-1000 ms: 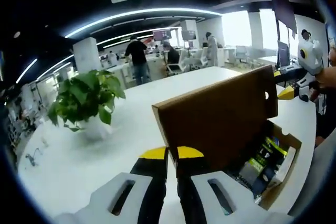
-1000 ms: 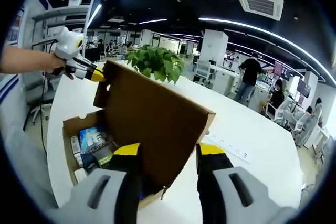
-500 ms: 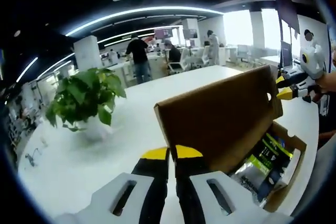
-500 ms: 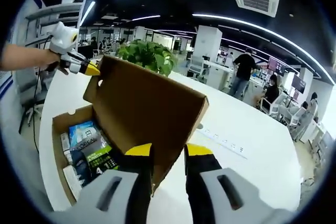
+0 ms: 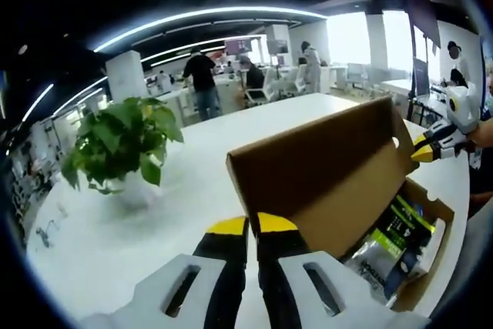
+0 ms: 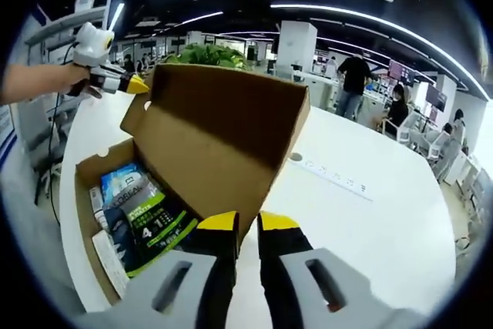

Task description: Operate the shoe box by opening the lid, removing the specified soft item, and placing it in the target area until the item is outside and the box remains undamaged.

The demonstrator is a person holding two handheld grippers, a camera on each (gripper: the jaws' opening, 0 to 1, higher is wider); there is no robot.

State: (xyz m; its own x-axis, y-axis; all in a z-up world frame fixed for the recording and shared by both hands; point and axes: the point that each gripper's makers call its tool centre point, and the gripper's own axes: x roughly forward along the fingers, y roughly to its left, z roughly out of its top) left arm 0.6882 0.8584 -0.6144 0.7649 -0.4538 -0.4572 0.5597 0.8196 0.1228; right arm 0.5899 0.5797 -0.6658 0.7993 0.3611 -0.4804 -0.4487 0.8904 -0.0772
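The brown cardboard shoe box [image 5: 427,206] lies on the white table with its lid [image 5: 323,167] tilted up. My left gripper [image 5: 252,225] is shut on the lid's near corner. The right gripper [image 5: 422,150], held by a hand, meets the lid's far corner. In the right gripper view, the lid [image 6: 223,125] stands over the box [image 6: 88,179], and my right gripper [image 6: 246,223] is shut on its lower corner. The left gripper [image 6: 135,86] holds the opposite corner. Inside lie a green-and-black packet [image 6: 150,221] and a blue-and-white packet [image 6: 123,182]; the green packet [image 5: 393,229] also shows in the left gripper view.
A potted plant [image 5: 127,140] stands on the white table [image 5: 192,182] left of the box, and shows behind the lid as the plant [image 6: 204,55]. A white power strip [image 6: 331,179] lies on the table [image 6: 370,229]. Several people stand at desks far behind.
My right gripper's jaws have closed from wide apart onto the lid's corner. The lid has swung further up, so more of the packets inside shows.
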